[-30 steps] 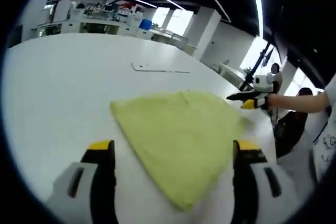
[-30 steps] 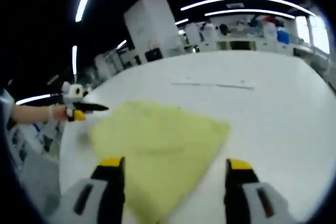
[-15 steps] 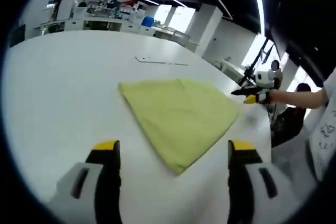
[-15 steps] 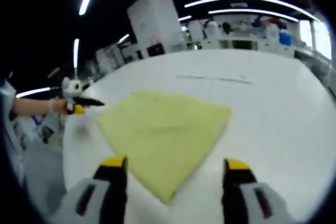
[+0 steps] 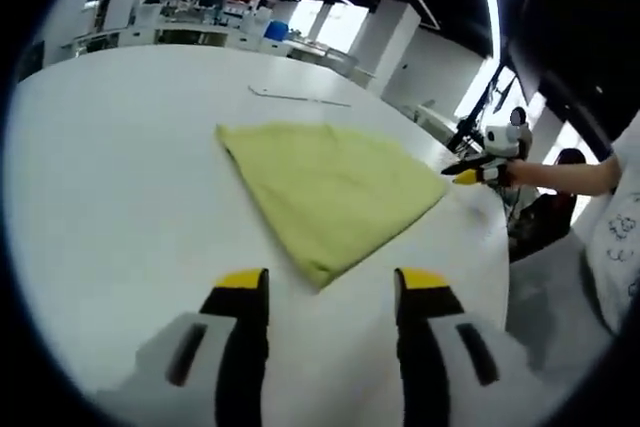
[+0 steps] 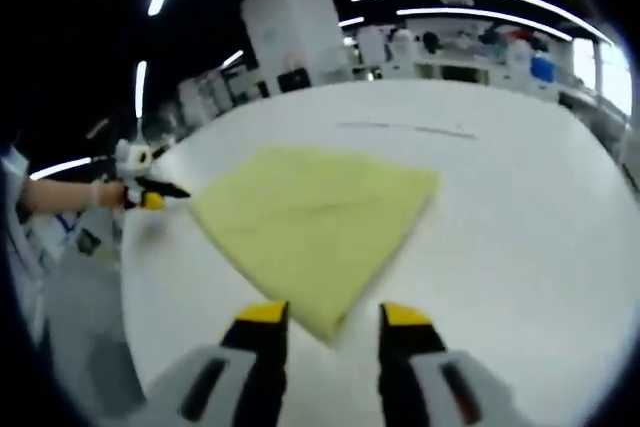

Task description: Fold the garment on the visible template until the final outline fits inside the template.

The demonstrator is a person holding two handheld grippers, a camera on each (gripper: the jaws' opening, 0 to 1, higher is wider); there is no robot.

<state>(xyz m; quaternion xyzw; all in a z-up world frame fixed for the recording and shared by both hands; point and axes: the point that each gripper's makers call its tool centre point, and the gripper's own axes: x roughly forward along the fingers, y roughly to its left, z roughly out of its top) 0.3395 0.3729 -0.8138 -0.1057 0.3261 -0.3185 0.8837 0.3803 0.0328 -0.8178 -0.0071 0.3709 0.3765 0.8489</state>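
The yellow-green garment (image 5: 330,190) (image 6: 318,219) is laid folded flat on the white table (image 5: 110,167). Both grippers (image 5: 330,292) (image 6: 333,322) are held empty, jaws narrowly parted.

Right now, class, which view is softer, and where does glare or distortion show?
Right gripper view: softer, the yellow cloth edges smeared. Left gripper view: sharper cloth, windows blown out white. Both: fisheye bends the white table edge and the ceiling lights.
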